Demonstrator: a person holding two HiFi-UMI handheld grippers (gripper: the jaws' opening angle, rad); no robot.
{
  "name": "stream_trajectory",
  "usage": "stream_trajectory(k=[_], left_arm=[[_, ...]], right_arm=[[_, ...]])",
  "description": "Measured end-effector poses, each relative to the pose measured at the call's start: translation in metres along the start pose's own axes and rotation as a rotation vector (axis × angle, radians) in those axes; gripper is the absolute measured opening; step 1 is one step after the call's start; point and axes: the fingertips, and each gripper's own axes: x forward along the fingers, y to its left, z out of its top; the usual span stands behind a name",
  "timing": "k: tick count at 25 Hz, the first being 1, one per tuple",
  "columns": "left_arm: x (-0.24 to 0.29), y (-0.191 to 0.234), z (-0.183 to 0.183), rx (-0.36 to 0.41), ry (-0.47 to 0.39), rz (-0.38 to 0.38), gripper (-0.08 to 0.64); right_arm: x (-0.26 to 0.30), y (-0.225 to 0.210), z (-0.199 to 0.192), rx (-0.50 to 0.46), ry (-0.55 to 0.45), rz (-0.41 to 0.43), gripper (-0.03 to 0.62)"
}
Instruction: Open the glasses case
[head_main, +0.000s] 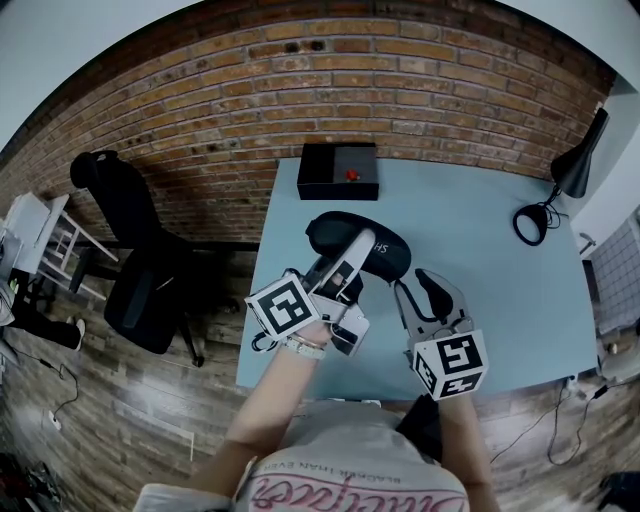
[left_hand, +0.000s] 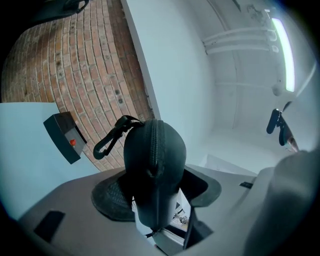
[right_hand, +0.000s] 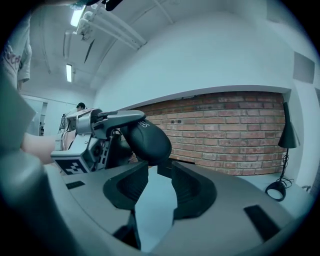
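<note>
A black zipped glasses case (head_main: 385, 252) is held above the light blue table (head_main: 500, 270). My left gripper (head_main: 350, 262) is shut on the case, its pads pressing both sides. In the left gripper view the case (left_hand: 155, 160) stands end-on, zipper (left_hand: 157, 137) facing the camera, with a black clip (left_hand: 107, 139) hanging at its far end. My right gripper (head_main: 430, 300) stands open just right of the case. In the right gripper view the case's (right_hand: 147, 142) rounded end sits just beyond the tips of the right gripper (right_hand: 159, 187), with nothing between the pads.
A black box with a red button (head_main: 338, 172) sits at the table's far edge by the brick wall (head_main: 400, 90). A black desk lamp (head_main: 572, 168) stands at the far right. A black office chair (head_main: 135, 270) is left of the table.
</note>
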Motion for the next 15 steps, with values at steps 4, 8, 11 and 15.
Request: stream_trajectory(k=[4, 8, 11, 15], left_arm=[[0.001, -0.002, -0.005, -0.024, 0.020, -0.021, 0.261], [0.005, -0.005, -0.012, -0.028, 0.043, -0.042, 0.261], [0.004, -0.005, -0.018, -0.014, 0.068, -0.033, 0.261], [0.004, -0.005, -0.016, -0.029, 0.055, -0.032, 0.261]], right_arm=[[-0.001, -0.013, 0.006, 0.004, -0.011, -0.027, 0.148], [-0.001, -0.014, 0.011, 0.006, -0.032, -0.032, 0.109], [-0.001, -0.010, 0.017, -0.017, -0.044, -0.035, 0.107], [-0.002, -0.010, 0.022, -0.025, -0.057, -0.022, 0.107]])
